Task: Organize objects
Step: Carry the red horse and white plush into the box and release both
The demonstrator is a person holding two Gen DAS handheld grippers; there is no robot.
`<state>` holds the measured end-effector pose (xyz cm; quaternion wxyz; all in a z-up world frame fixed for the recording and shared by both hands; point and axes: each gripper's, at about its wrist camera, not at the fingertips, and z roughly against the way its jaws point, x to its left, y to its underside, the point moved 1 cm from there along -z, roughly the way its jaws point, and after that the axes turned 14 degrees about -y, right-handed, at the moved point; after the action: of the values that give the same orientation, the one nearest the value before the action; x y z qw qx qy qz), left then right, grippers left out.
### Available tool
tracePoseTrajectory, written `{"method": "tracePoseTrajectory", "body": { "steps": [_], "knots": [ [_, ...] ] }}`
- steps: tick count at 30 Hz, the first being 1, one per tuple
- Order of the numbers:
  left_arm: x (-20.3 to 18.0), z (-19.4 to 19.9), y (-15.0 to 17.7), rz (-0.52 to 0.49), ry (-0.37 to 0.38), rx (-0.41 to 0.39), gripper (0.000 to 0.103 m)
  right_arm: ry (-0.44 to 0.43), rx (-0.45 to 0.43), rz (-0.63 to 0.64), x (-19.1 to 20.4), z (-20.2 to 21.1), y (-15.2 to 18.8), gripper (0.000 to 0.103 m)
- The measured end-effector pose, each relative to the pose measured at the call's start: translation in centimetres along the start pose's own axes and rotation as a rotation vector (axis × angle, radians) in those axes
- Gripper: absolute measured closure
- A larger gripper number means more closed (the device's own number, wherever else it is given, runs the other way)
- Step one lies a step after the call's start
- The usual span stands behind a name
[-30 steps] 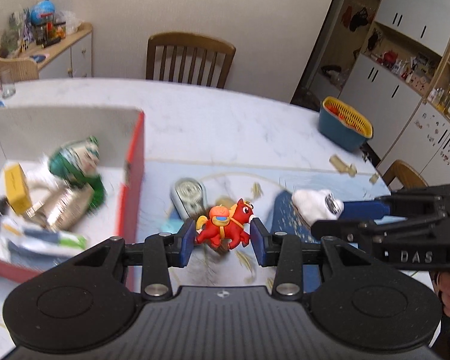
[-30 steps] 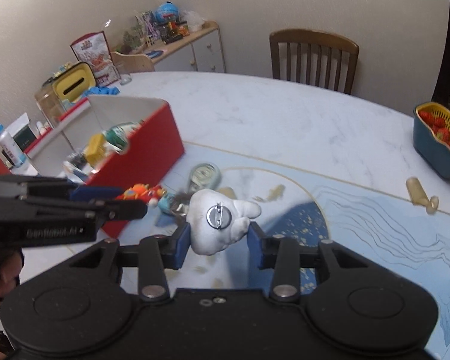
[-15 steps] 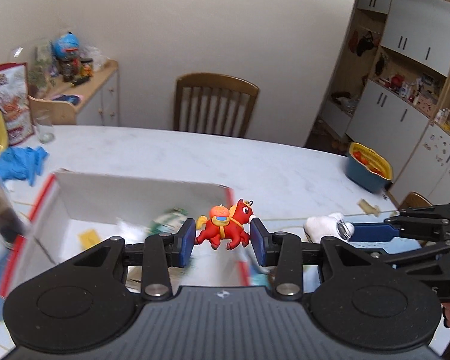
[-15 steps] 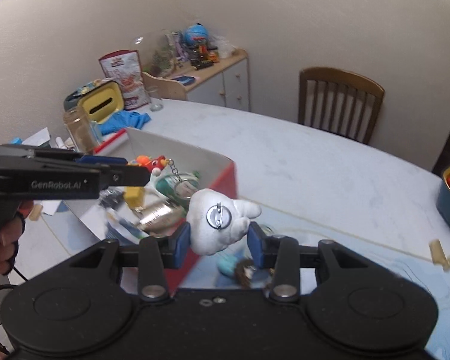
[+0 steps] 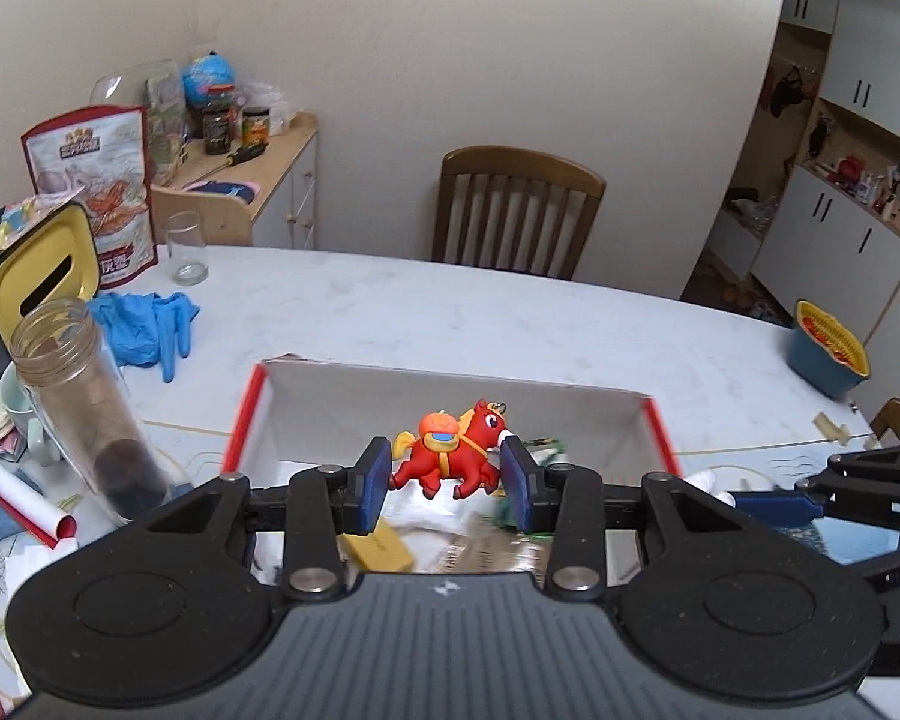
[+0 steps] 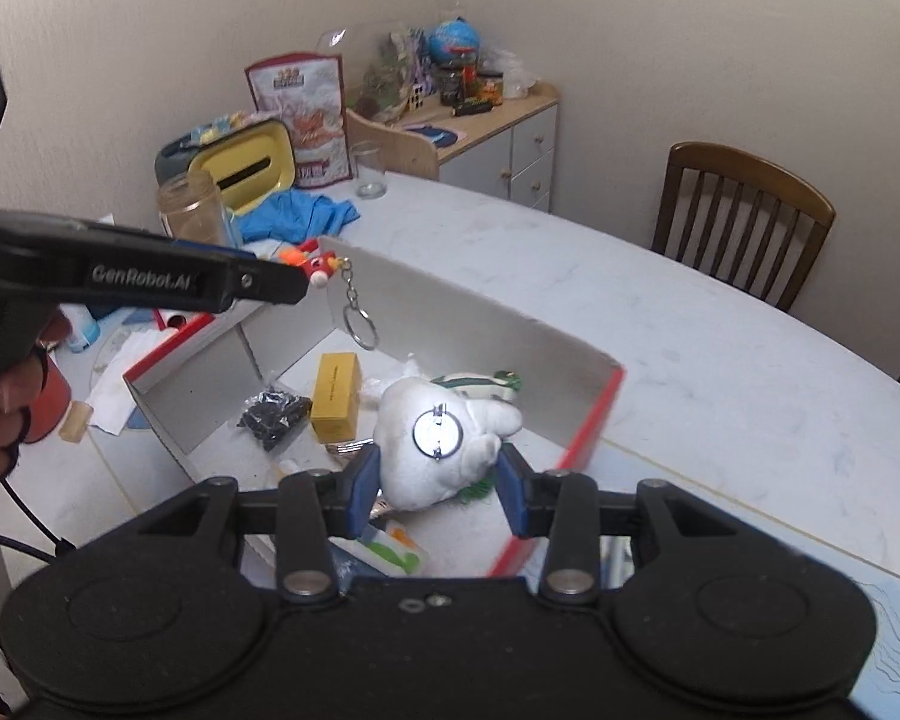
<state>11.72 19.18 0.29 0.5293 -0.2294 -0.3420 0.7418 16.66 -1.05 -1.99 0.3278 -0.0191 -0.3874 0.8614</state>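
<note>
My left gripper is shut on a red toy horse keychain and holds it above the open red-and-white box. In the right wrist view the horse hangs its key ring over the box's far wall. My right gripper is shut on a white plush toy with a round metal pin, above the box's near right part. Inside the box lie a yellow block, a black bag and a green-striped toy.
On the white table stand a clear jar, a glass, blue gloves, a yellow-lidded bin and a snack bag. A blue basket sits far right. A wooden chair stands behind the table.
Both grippers have moved left with their toys, from over the blue mat to above the box. The grips have not changed.
</note>
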Motion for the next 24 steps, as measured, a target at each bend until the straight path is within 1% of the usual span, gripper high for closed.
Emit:
{"method": "tracePoseTrajectory", "body": {
  "steps": [6,11,14,19,24],
  "knots": [
    [1.1,-3.7,0.1,-0.007,-0.020,0.042,0.065,0.014,0.043,-0.004,0.7,-3.7,-0.5,0.063],
    [0.9,-6.3,0.3,-0.034,-0.005,0.066,0.064,0.003,0.080,-0.011,1.0,-6.5,-0.7,0.063],
    [0.8,-7.8,0.5,-0.039,-0.005,0.095,0.064,-0.007,0.111,-0.014,1.2,-8.0,-0.7,0.062],
    [0.4,-9.8,1.1,-0.083,-0.009,0.123,0.065,0.001,0.160,-0.009,1.6,-9.9,-0.1,0.062],
    [0.2,-11.0,1.5,-0.095,0.003,0.158,0.066,-0.012,0.189,-0.010,1.8,-10.8,0.6,0.061]
  ]
}}
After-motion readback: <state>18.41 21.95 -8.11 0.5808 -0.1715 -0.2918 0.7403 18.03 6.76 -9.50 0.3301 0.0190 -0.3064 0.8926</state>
